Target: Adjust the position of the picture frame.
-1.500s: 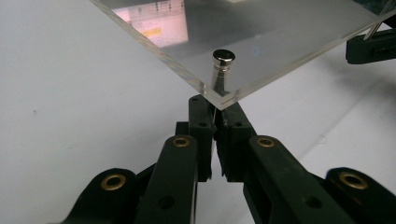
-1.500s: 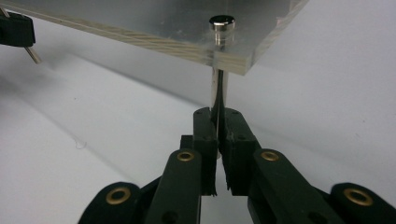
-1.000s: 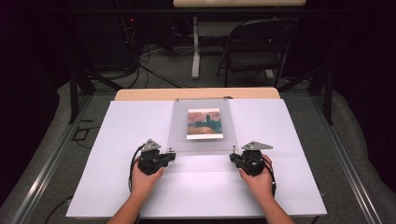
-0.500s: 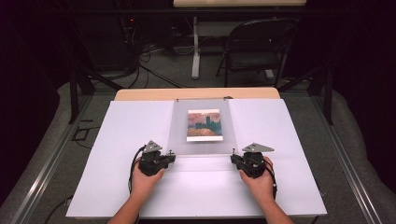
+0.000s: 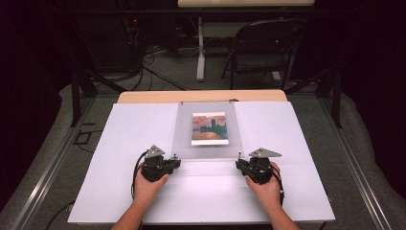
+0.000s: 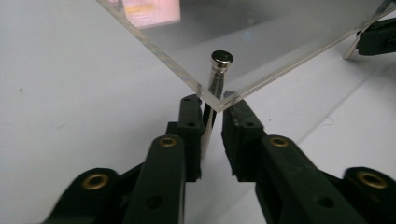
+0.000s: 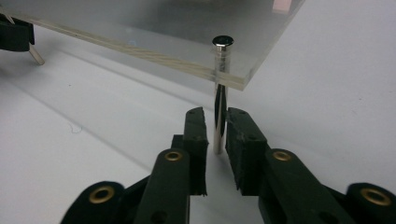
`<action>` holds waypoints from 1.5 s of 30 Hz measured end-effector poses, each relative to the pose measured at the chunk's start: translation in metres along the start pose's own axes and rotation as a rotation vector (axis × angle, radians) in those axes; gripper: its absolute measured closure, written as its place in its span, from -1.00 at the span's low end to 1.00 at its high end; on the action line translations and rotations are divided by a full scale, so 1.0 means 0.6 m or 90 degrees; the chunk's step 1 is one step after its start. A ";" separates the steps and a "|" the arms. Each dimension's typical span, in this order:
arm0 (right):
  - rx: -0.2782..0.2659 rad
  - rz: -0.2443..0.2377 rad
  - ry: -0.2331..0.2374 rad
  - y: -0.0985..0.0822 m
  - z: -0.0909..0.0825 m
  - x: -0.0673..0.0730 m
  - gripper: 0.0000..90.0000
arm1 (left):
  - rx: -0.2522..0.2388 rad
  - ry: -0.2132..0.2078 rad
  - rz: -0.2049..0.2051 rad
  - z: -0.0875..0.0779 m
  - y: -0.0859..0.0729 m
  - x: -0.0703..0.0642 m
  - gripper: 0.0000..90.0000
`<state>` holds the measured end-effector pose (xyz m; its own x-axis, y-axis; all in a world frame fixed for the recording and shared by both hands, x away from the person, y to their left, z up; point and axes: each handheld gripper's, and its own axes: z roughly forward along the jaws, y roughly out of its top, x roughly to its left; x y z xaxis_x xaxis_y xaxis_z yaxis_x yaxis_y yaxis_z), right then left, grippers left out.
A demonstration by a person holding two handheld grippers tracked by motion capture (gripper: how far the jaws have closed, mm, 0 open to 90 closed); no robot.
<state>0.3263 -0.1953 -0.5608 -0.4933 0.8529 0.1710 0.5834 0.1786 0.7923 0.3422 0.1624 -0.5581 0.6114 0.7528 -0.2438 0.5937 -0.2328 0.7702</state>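
A clear acrylic sheet (image 5: 184, 136) stands on short metal pins above the white board, with a small colour picture (image 5: 208, 128) under it. My left gripper (image 5: 175, 161) is at the sheet's near left corner, my right gripper (image 5: 238, 162) at the near right corner. In the left gripper view, the left gripper (image 6: 212, 109) straddles the corner pin (image 6: 222, 58) below the sheet (image 6: 280, 37). In the right gripper view, the right gripper (image 7: 215, 116) straddles its pin (image 7: 222, 43) under the sheet (image 7: 140, 32). Both pairs of jaws have just been opening and stand a little apart from the pins.
The white board (image 5: 119, 143) covers a wooden table (image 5: 143, 97). A folding chair (image 5: 261, 48) and a table leg stand on the floor behind. Each gripper view shows the other gripper far off at the opposite corner pin (image 6: 351, 49).
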 end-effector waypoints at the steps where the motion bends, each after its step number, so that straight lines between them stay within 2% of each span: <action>1: -0.002 -0.002 -0.004 0.000 -0.001 0.001 0.64 | -0.004 0.001 0.004 0.000 0.000 -0.002 0.49; 5: -0.009 -0.002 -0.004 -0.001 -0.007 0.004 0.34 | -0.005 0.015 0.018 -0.004 -0.001 -0.009 0.17; 6: -0.009 -0.002 -0.004 -0.001 -0.007 0.004 0.34 | -0.005 0.015 0.018 -0.004 -0.001 -0.009 0.08; 9: -0.016 -0.013 -0.010 -0.003 -0.013 0.010 0.08 | 0.006 0.014 0.016 -0.003 -0.003 -0.012 -0.01; 12: -0.017 -0.013 -0.009 -0.006 -0.019 0.012 -0.01 | 0.008 0.008 0.019 -0.008 -0.003 -0.018 -0.03; 15: -0.009 -0.017 -0.003 -0.010 -0.025 0.015 -0.02 | 0.000 0.000 0.022 -0.018 -0.003 -0.024 -0.05; 23: -0.029 -0.041 -0.011 -0.013 -0.057 0.025 -0.06 | -0.004 -0.006 0.017 -0.044 -0.014 -0.032 -0.07; 26: -0.024 -0.032 -0.006 -0.022 -0.070 0.023 -0.07 | -0.008 -0.005 0.021 -0.057 -0.018 -0.033 -0.08; 30: -0.034 -0.023 -0.008 -0.028 -0.091 0.020 -0.05 | -0.014 0.002 0.018 -0.072 -0.024 -0.032 -0.09; 34: -0.040 -0.020 -0.011 -0.034 -0.110 0.017 -0.07 | -0.016 -0.008 0.010 -0.080 -0.029 -0.028 -0.13; 45: -0.054 -0.001 -0.012 -0.033 -0.126 0.000 -0.09 | -0.037 -0.006 0.005 -0.094 -0.028 -0.025 -0.13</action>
<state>0.2659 -0.2362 -0.5321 -0.4808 0.8623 0.1591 0.5255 0.1382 0.8395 0.2937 0.1896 -0.5341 0.6207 0.7453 -0.2436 0.5579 -0.2015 0.8050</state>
